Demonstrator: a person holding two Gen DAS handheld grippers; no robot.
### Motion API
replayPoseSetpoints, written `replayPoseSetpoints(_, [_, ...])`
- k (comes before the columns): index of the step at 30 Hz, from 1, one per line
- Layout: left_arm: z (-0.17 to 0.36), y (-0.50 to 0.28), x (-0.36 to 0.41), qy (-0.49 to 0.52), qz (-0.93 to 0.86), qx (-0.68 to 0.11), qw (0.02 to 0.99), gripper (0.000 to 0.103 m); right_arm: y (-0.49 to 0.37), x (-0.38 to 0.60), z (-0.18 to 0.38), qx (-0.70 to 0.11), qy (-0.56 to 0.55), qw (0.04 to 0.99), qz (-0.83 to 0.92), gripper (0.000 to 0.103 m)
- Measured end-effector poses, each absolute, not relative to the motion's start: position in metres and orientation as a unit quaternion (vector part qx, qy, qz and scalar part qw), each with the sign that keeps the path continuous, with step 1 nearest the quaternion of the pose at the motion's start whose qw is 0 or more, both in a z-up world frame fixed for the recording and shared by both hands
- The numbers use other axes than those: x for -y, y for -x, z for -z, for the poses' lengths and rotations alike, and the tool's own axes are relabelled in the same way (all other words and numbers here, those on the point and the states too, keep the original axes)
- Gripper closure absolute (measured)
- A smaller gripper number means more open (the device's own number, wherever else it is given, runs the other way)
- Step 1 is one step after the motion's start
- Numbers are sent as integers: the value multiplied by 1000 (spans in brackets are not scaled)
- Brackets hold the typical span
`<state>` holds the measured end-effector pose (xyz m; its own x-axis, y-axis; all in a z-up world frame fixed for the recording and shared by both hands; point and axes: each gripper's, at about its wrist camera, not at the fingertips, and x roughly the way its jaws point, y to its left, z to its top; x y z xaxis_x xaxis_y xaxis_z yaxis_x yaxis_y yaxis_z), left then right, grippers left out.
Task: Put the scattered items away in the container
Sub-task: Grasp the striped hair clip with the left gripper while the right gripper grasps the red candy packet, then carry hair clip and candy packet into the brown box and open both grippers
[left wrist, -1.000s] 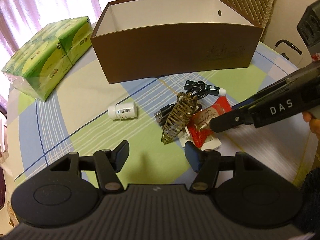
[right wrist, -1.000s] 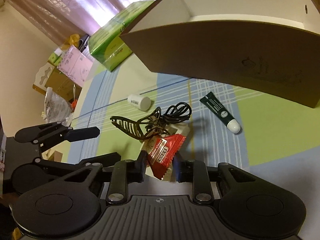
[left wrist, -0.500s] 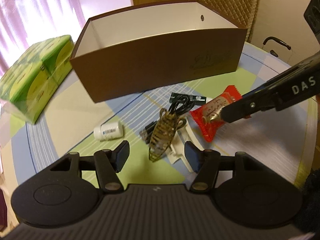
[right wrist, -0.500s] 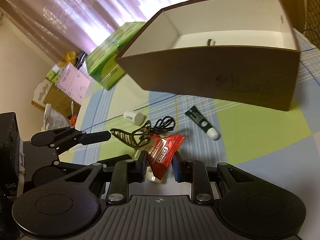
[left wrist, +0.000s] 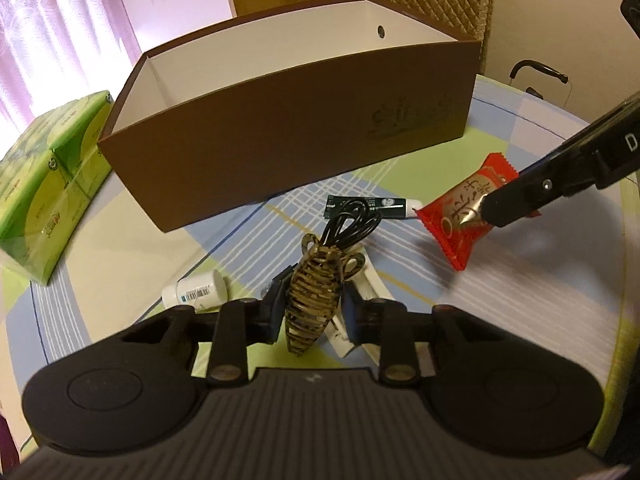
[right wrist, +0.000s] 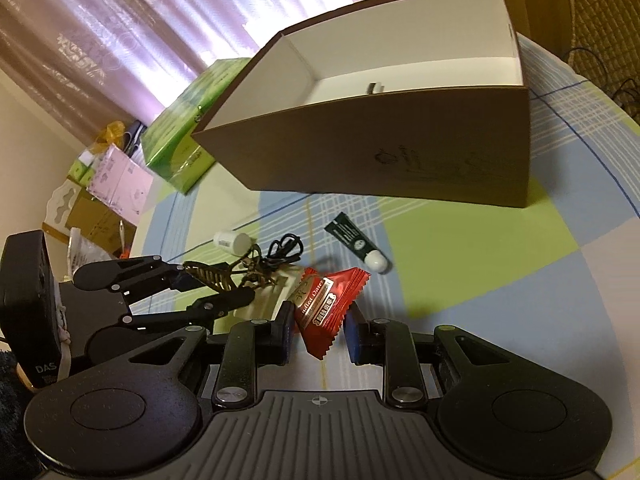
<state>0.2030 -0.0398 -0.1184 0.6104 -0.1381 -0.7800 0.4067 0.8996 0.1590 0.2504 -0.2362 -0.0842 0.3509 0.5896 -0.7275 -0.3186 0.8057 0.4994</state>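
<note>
The brown box point(left wrist: 304, 136) with a white inside stands at the back of the table, also in the right wrist view point(right wrist: 400, 144). My left gripper point(left wrist: 310, 308) is shut on a brown patterned hair claw point(left wrist: 314, 300), which still lies low over the table. My right gripper point(right wrist: 320, 326) is shut on a red snack packet point(right wrist: 328, 304) and holds it above the table; the packet also shows in the left wrist view point(left wrist: 464, 208). A dark green tube point(left wrist: 368, 204), a black cable point(left wrist: 352, 226) and a white bottle point(left wrist: 196, 290) lie on the cloth.
A green tissue pack point(left wrist: 44, 184) lies left of the box. A white flat piece point(left wrist: 360, 300) lies under the claw. A small dark item point(right wrist: 375, 88) sits inside the box. The checked tablecloth point(right wrist: 500, 248) has a rounded edge on the right.
My left gripper moved forward and shut on the hair claw. My right gripper lifted the red packet off the table and carried it up and to the right.
</note>
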Motion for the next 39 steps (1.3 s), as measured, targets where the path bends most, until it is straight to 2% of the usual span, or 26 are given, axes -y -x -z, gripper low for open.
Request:
replayPoseSetpoints(9, [100, -196, 32, -172, 140, -395, 891, 80, -248, 237, 81, -489, -131, 815, -283, 75])
replayPoseSetpoints(16, [78, -188, 21, -139, 117, -394, 901, 80, -248, 235, 73, -477, -125, 819, -293, 75])
replayPoseSetpoints(26, [39, -191, 16, -87, 100, -380, 915, 80, -255, 238, 50, -454, -118, 829, -305, 75])
replayPoseSetpoints(39, [-1, -221, 32, -84, 101, -343, 930, 80, -280, 257, 9, -398, -120, 858, -302, 75])
